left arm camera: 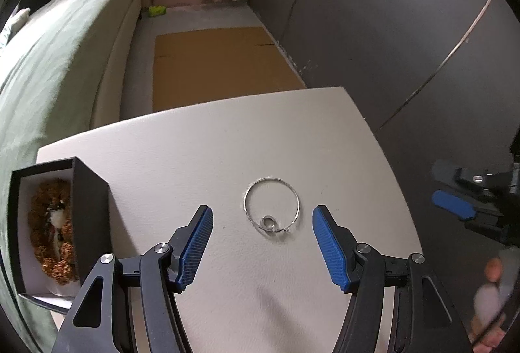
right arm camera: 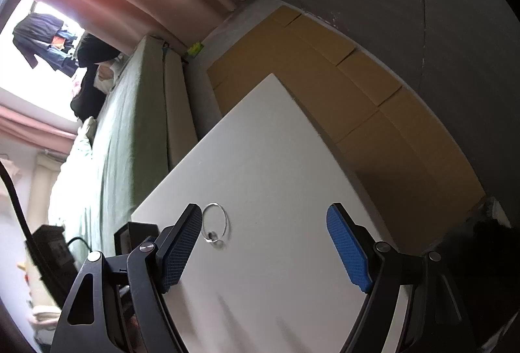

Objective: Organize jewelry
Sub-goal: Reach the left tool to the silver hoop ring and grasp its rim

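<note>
A thin silver bangle [left arm camera: 271, 205] with a small ring [left arm camera: 269, 222] inside its loop lies flat on the white counter [left arm camera: 195, 142], just ahead of the left tool [left arm camera: 262, 244], whose jaws stand apart and empty. The right tool [right arm camera: 265, 244], likewise spread and holding nothing, is seen with the bangle beside its left finger. An open black box [left arm camera: 87, 210] of amber beads stands left of the bangle. The flat wire could be skidded or the ring knocked away if pinched carelessly.

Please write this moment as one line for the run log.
left gripper: open, above silver bangle, not touching | right gripper: open, empty | black box: open, holds gold jewelry | bangle lies on white table
</note>
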